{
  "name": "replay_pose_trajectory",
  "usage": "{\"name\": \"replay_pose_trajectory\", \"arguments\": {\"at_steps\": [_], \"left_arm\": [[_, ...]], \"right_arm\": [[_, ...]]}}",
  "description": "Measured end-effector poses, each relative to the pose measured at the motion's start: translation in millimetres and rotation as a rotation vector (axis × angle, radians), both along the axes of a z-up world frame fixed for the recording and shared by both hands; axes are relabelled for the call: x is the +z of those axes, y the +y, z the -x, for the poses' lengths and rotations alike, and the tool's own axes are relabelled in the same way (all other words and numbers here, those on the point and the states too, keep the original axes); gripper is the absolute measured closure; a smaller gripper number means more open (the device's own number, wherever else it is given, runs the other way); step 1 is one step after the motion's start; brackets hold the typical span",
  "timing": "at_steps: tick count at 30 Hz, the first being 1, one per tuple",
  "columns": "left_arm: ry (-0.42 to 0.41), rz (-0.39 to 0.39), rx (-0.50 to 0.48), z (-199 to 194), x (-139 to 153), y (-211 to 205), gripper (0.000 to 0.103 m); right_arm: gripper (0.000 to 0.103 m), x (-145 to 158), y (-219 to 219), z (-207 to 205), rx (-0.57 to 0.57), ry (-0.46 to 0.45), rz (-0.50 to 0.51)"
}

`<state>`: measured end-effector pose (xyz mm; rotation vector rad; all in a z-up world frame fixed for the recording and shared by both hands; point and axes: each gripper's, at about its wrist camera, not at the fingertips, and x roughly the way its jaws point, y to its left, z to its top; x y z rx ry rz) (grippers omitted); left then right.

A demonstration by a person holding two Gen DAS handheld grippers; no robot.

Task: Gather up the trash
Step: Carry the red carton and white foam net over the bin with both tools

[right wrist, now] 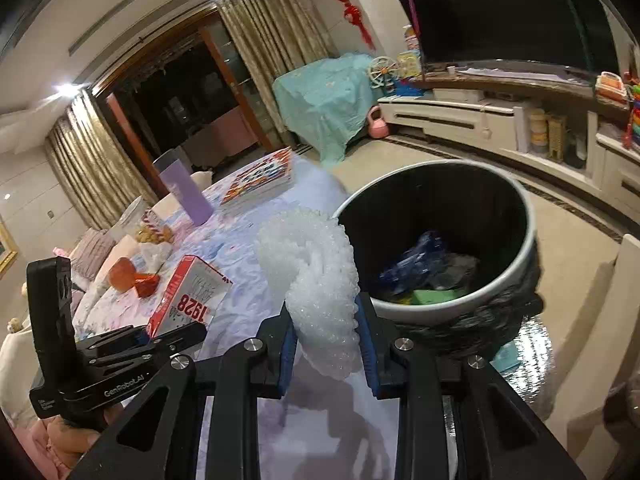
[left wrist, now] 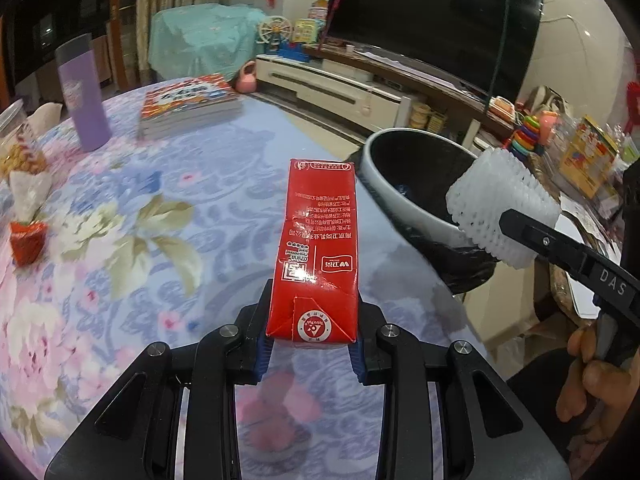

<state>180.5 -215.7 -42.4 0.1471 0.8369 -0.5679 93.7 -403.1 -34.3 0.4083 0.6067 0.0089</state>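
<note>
My left gripper [left wrist: 313, 340] is shut on a red milk carton [left wrist: 316, 248] and holds it above the floral table [left wrist: 120, 240]. The carton also shows in the right wrist view [right wrist: 188, 296]. My right gripper [right wrist: 325, 334] is shut on a white foam fruit net [right wrist: 316, 276], held near the rim of a white trash bin [right wrist: 440, 308] lined with a black bag. In the left wrist view the net [left wrist: 500, 208] hangs just right of the bin [left wrist: 400, 200]. The bin holds blue and green trash [right wrist: 424, 268].
On the table stand a purple tumbler [left wrist: 82, 96], a stack of books [left wrist: 188, 104], a red wrapper [left wrist: 28, 240], crumpled tissue [left wrist: 28, 192] and a snack container [left wrist: 16, 148]. A TV cabinet [left wrist: 360, 88] lies beyond the bin.
</note>
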Motion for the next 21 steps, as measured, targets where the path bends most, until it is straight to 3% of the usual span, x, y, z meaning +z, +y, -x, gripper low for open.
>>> {"name": "replay_pose_trajectory", "arguments": {"at_steps": [21], "left_arm": [[-0.021,-0.024,-0.126,-1,14,-68,0.074]], "right_arm": [[0.075,6,-52,0,-0.088,0.019,0.038]]}}
